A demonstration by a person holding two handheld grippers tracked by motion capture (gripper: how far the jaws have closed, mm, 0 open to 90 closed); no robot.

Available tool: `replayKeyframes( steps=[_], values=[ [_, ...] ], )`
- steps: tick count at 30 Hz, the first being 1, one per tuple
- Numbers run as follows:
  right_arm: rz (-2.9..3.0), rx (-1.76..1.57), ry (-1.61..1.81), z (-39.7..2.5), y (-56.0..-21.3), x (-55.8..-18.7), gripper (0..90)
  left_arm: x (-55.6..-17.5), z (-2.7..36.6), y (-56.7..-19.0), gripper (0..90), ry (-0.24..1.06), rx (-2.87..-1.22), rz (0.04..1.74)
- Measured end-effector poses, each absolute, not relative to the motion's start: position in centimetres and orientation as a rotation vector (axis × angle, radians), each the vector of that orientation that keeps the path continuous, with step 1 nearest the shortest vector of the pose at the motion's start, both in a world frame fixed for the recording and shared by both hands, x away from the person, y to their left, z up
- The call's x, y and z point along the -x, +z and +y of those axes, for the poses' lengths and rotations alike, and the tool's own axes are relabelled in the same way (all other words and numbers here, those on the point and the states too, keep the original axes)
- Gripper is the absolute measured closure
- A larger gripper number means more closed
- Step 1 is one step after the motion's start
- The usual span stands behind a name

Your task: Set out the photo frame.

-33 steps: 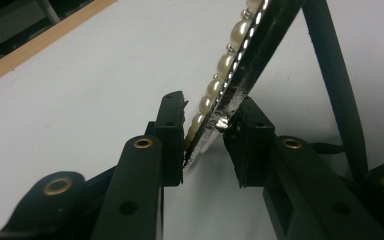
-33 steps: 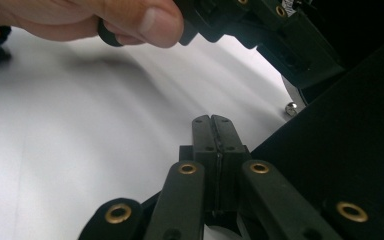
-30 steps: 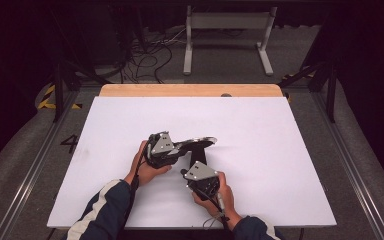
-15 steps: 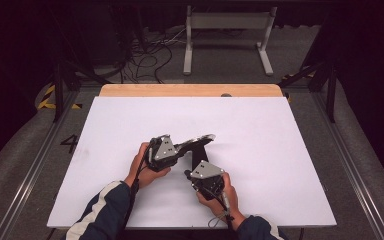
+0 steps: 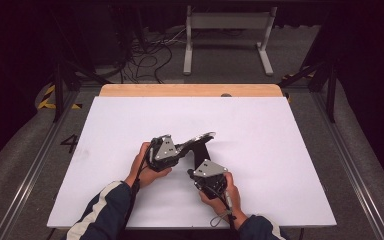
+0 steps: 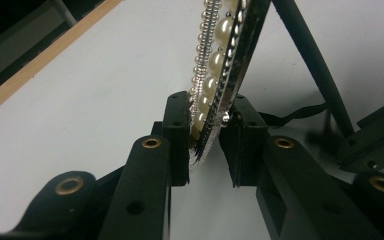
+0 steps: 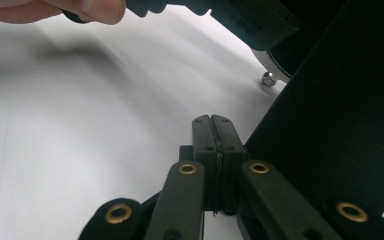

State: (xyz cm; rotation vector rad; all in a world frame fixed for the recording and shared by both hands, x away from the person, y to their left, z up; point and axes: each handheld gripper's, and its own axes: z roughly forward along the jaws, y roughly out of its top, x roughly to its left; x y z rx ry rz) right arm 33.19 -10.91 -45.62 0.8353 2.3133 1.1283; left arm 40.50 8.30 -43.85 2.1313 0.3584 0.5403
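I have the left hand-held gripper (image 6: 207, 137) clamped on the end of a pearl-and-bead headband (image 6: 219, 75), which arches up off the worktop (image 5: 290, 150) near its middle; the right hand-held gripper (image 7: 213, 135) has its jaws pressed together, and a thin black strand seems pinched between them, though I cannot tell what it belongs to. My worry is the narrow bite on the band; I judge a twist or a pull from the right could slip it out or shed beads. A black slab (image 7: 340, 115) crowds the right jaws; open white surface lies all around, with the edges well away.
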Motion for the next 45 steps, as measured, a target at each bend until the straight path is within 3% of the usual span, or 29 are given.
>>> replayKeyframes(
  steps=[10, 19, 45],
  values=[
    [2.321, -0.867, 1.125, -11.5, -45.8, -33.5, 90.0, -41.2, 8.2, -44.4, 69.5, 0.523, -2.115, 0.399],
    [2.324, -0.870, 1.118, -11.8, -45.7, -33.5, 90.0, -41.4, 7.9, -44.9, 76.6, 0.518, -2.169, 0.380],
    [2.311, -0.939, 1.123, -14.3, -45.5, -34.3, 90.0, -40.5, 7.9, -44.5, 76.6, 0.504, -2.204, 0.358]
  ],
)
